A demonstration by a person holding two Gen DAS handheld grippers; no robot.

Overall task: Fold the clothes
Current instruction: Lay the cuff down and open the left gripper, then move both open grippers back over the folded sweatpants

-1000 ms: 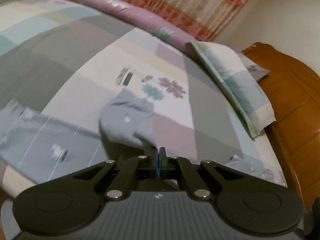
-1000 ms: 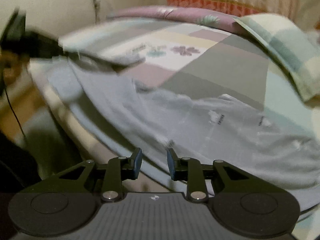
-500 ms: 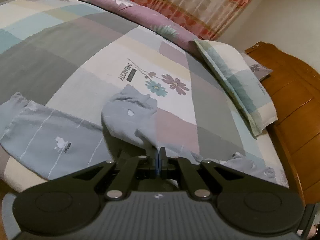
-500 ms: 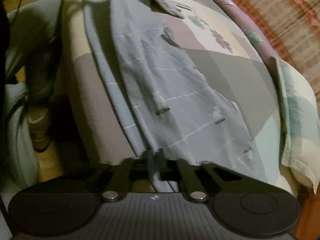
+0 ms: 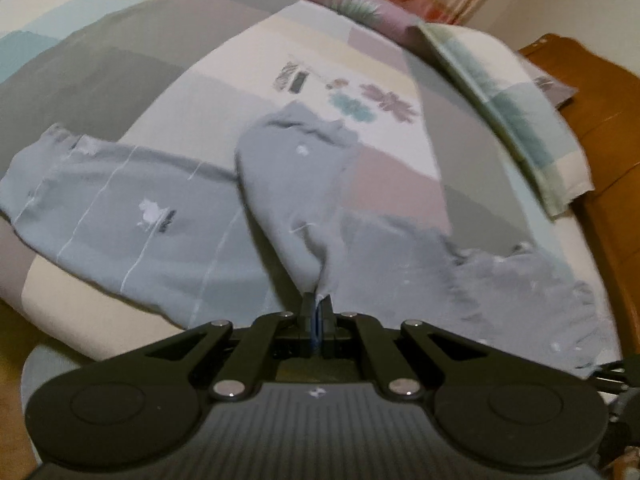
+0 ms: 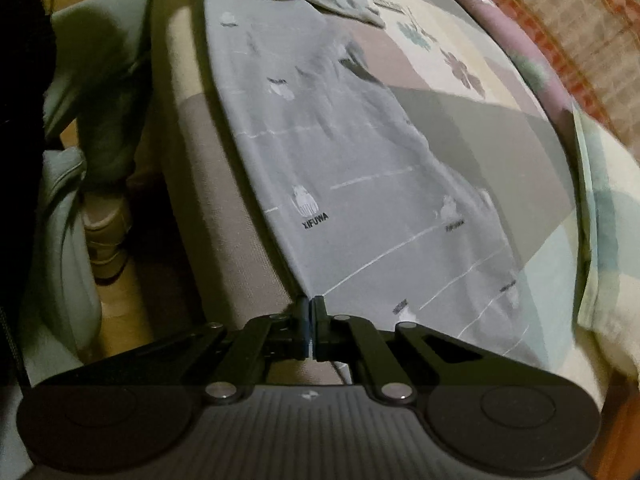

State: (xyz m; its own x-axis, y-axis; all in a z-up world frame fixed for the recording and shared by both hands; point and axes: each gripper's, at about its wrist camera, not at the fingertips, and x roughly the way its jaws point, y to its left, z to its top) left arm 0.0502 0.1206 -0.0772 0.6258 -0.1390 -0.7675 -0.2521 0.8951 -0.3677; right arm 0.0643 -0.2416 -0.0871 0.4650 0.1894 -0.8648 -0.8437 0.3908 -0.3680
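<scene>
left tongs: pinching together on a fold of the grey-blue garment, cloth rising toward 12 o'clock | right tongs: clamping the garment's edge | garment: lying spread across the patchwork bed, near its side edge | pillow: sitting at 2 o'clock, apart from garment

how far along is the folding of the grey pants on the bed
Early. Done: the grey pants are laid out on the bedspread, one leg lying flat. In hand: the left gripper pinches the other leg, the right gripper pinches an edge near the bedside. Left: no completed fold shows yet.
</scene>
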